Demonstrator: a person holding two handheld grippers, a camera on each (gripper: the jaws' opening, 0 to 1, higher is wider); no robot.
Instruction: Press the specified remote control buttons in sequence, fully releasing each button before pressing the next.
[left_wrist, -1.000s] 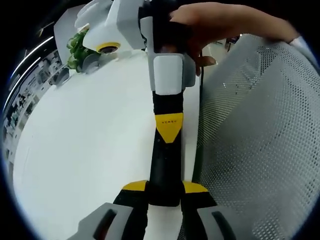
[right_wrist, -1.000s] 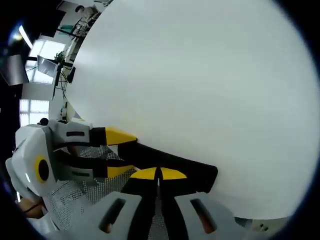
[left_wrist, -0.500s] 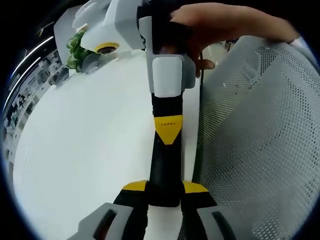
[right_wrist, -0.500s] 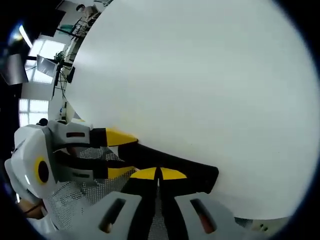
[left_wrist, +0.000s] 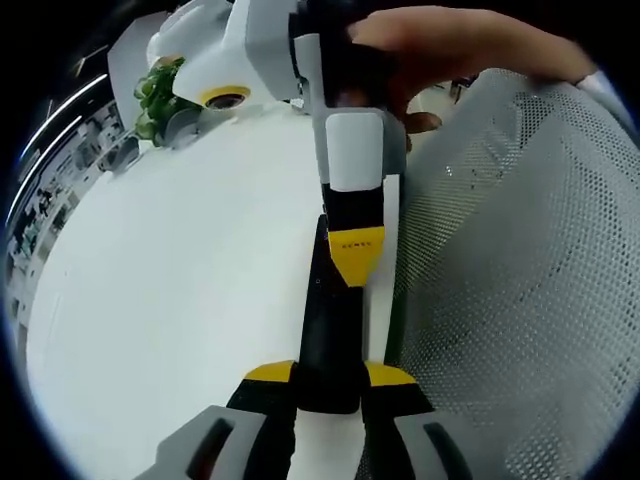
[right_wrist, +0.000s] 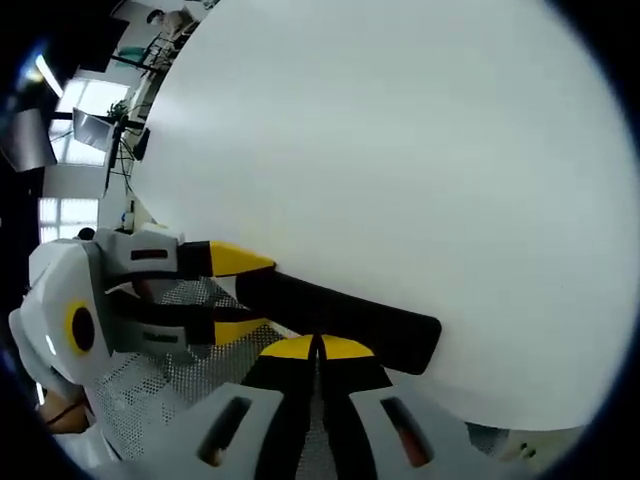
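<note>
A long black remote control (left_wrist: 328, 335) lies lengthways over the white table (left_wrist: 170, 270). My left gripper (left_wrist: 328, 378) is shut on its near end, one yellow tip on each side. My right gripper (left_wrist: 356, 262), held by a hand (left_wrist: 440, 45), reaches in from the top with its yellow tips shut and on the remote's upper face, toward its right edge. In the right gripper view, my right gripper (right_wrist: 318, 348) has its tips pressed together at the edge of the remote (right_wrist: 345, 315). The left gripper (right_wrist: 238, 297) clamps the remote from the left. No buttons can be made out.
A grey mesh chair back (left_wrist: 510, 270) stands close along the remote's right side and appears as mesh (right_wrist: 150, 395) in the right gripper view. A green plant (left_wrist: 155, 95) sits at the table's far corner. The white tabletop (right_wrist: 400, 150) stretches wide beyond the remote.
My right gripper has slid down the remote toward the left gripper and a little to the right. The left gripper and the remote have stayed put.
</note>
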